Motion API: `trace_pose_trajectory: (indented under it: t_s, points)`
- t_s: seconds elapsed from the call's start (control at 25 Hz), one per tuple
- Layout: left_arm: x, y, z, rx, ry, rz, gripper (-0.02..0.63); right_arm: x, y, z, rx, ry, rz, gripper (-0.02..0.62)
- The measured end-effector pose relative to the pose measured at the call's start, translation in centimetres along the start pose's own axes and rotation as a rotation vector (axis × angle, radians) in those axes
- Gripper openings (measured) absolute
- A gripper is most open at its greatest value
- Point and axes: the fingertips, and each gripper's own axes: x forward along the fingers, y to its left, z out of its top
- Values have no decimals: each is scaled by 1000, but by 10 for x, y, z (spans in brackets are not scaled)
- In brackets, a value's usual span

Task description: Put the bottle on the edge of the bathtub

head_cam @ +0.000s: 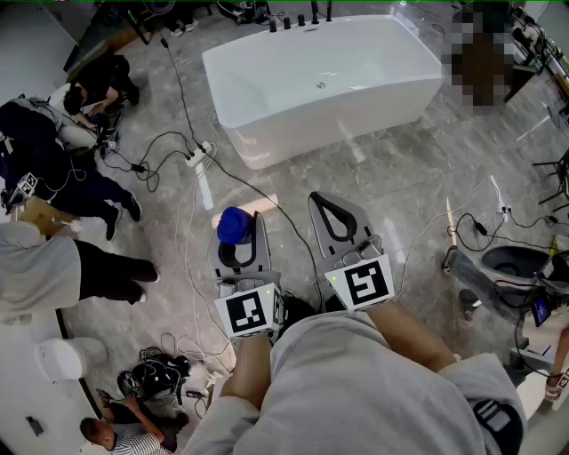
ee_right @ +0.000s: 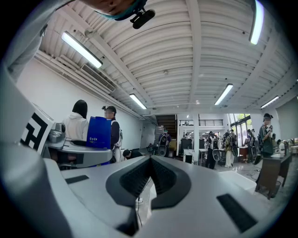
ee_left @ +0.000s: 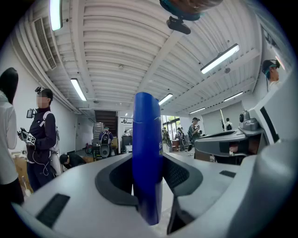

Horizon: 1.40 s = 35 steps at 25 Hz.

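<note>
In the head view a white bathtub (head_cam: 356, 111) stands on the marble floor ahead of both grippers. My left gripper (head_cam: 245, 236) is shut on a blue bottle (head_cam: 233, 224), well short of the tub. In the left gripper view the bottle (ee_left: 148, 153) stands upright, pinched between the dark pads (ee_left: 181, 174). My right gripper (head_cam: 322, 203) is held beside it, shut with nothing between its jaws. The right gripper view shows its pads (ee_right: 135, 179) closed together, with the blue bottle (ee_right: 98, 132) off to the left.
Black taps (head_cam: 298, 19) line the tub's far rim. Cables and a power strip (head_cam: 200, 155) lie on the floor between me and the tub. Several people (head_cam: 53, 169) crouch or stand at the left. A dark toilet (head_cam: 520, 262) sits at the right.
</note>
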Motion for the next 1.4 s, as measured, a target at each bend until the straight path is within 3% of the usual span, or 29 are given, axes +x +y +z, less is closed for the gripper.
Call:
trace_pose_trajectory:
  t_s: [0.56, 1.0, 1.4]
  points:
    - [-5, 42, -10, -15, 15, -19, 167, 29, 45, -8, 16, 26, 26, 6]
    - [-8, 79, -27, -7, 51, -100, 167, 47, 85, -21, 3, 62, 11, 6]
    - [7, 69, -37, -30, 66, -166, 167, 44, 73, -33, 0, 99, -43, 6]
